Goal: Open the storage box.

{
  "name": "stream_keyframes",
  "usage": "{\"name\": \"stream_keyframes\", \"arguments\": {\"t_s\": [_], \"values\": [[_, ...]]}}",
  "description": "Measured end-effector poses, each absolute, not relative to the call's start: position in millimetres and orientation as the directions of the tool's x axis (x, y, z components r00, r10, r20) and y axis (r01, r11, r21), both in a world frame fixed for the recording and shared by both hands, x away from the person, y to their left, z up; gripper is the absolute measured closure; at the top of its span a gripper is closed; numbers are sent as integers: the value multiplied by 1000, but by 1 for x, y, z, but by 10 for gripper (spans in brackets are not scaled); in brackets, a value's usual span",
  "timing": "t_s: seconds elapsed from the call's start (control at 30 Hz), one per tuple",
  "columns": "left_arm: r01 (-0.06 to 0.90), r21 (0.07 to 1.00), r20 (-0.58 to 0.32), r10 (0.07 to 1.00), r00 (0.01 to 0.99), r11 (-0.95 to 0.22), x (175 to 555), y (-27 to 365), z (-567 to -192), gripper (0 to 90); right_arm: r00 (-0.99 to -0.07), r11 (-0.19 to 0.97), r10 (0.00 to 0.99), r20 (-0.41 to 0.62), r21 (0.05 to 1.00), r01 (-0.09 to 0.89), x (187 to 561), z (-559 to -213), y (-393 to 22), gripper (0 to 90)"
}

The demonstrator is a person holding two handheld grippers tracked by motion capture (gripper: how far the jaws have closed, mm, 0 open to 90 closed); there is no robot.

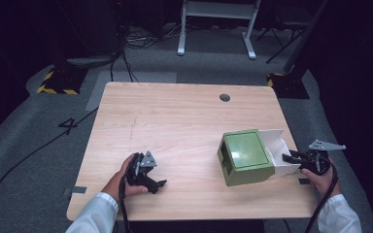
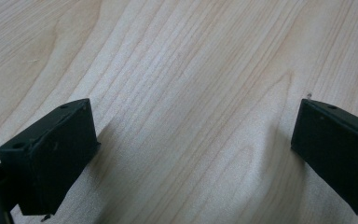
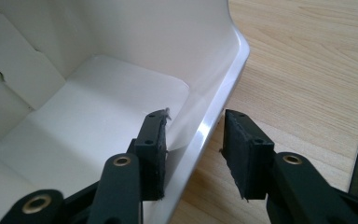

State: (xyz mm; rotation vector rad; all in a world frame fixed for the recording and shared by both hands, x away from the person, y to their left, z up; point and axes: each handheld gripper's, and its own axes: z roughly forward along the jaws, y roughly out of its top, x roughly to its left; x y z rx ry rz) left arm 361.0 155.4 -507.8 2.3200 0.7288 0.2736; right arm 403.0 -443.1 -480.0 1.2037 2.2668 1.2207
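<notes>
The white tray (image 3: 98,116) is cut off at the right gripper view's left edge.

right gripper (image 3: 193,154): two black jaws rising from bottom, parted, straddling a box wall
white box (image 3: 98,107): open, glossy white inside, flap at upper left
box wall (image 3: 214,116): thin curved edge between the jaws; left jaw inside, right jaw outside with a gap
table (image 3: 307,70): light wood grain, right side

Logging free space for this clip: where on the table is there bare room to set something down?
The table is bare across its far half, up to the cable hole, and between the left tongs and the green box. It is crowded at the near right, where the right tongs straddle the white tray.
</notes>
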Motion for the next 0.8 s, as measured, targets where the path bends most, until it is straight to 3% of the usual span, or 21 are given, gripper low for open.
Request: {"name": "stream_keyframes", "arguments": {"t_s": [0.8], "values": [[429,666,-5,572,821,-610,361,155,-508,3,-591,287,798,113,792,539,403,-480,-449,574]]}}
